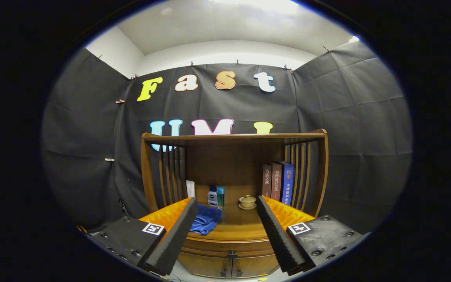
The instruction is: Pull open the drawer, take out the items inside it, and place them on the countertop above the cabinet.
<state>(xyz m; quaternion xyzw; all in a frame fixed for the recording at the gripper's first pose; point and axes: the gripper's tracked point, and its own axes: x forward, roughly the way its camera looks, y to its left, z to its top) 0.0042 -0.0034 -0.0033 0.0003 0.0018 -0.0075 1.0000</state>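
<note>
While the tool [225, 231] hangs level before the wooden cabinet [233, 172], its fingers stand wide apart, holding nothing. Between them, a blue cloth [206, 220] lies on the table [241, 225]; below, the drawer [229, 247] is closed.

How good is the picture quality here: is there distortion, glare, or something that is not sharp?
In the gripper view, fisheye bending curves the cabinet top rail and the wall; the ceiling light is overexposed; the shelf recess behind the books is dim; the open tongs look slightly soft, while the blue cloth and small cup are clear.
</note>
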